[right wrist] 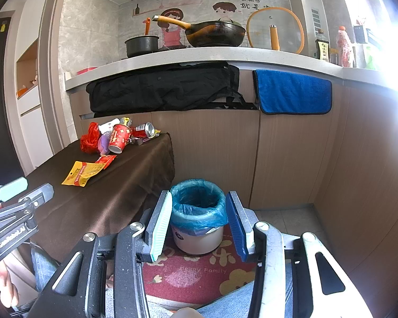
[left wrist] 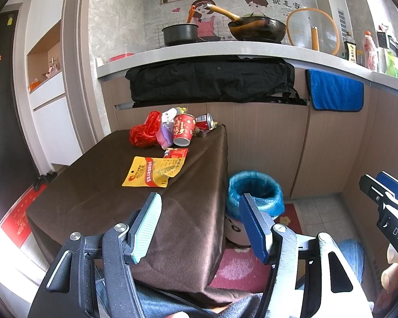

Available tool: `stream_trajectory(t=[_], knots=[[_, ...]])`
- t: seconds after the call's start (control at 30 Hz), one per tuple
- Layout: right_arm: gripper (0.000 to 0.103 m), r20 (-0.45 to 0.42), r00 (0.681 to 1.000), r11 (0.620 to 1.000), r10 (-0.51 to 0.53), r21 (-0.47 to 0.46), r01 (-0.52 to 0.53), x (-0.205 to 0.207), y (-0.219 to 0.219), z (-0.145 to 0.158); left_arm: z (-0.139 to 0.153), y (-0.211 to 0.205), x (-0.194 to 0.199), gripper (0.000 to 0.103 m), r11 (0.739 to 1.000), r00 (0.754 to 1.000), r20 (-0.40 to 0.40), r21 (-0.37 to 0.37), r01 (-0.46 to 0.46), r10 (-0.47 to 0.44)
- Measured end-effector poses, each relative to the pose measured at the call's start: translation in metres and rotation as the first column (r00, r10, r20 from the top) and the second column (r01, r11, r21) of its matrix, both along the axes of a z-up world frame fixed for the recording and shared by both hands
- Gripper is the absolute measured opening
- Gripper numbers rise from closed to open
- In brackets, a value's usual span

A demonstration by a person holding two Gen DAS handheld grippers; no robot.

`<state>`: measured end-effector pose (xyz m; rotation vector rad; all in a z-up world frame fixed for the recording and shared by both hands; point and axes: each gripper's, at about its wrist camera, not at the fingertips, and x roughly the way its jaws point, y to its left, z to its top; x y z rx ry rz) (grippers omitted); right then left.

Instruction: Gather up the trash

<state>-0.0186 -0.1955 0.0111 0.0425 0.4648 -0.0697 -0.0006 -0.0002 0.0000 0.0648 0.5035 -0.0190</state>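
Trash lies on a brown-clothed table [left wrist: 98, 193]: a yellow snack packet [left wrist: 152, 172], a red wrapper [left wrist: 176, 153], a red paper cup [left wrist: 183, 129] on its side, a red plastic bag [left wrist: 144, 132], a purple piece [left wrist: 163, 135] and a crushed can [left wrist: 205, 120]. A white bin with a blue liner [left wrist: 254, 193] [right wrist: 196, 206] stands on the floor right of the table. My left gripper [left wrist: 199, 220] hovers open over the table's near corner, holding nothing. My right gripper [right wrist: 199, 222] is open and empty, well short of the bin that shows between its fingers.
Kitchen cabinets and a counter [left wrist: 225, 50] run behind, with a pot, a wok [left wrist: 257, 27], a lid and bottles. A black cloth [left wrist: 212, 82] and a blue towel [left wrist: 334, 92] hang from the counter. A red mat [right wrist: 199, 273] covers the floor under the bin. Jeans-clad legs [left wrist: 350, 254] are below.
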Motion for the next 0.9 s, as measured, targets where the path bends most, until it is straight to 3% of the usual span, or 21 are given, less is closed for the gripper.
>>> stream_trajectory(t=[0.3,0.5,0.67,0.9], knots=[[0.040,0.004,1.000,1.000,-0.001,0.002,0.001,-0.002,-0.006,0.007,0.000,0.000,0.002,0.061,1.000,1.000,-0.002,0.004,0.006,-0.006],[0.040,0.041,0.998,0.999,0.038,-0.036,-0.036,0.015,-0.006,0.017,0.026,0.005,0.026,0.061,0.999,0.999,0.029,0.030,0.018,-0.018],[0.040,0.063,0.993,0.994,0.103,-0.049,-0.100,0.057,0.002,0.035,0.026,0.029,0.085,0.061,0.999,1.000,-0.004,-0.014,0.028,-0.029],[0.040,-0.007,0.980,0.980,0.199,-0.017,-0.199,0.151,0.026,0.037,0.024,0.072,0.168,0.061,0.997,0.996,-0.044,0.020,0.074,-0.073]])
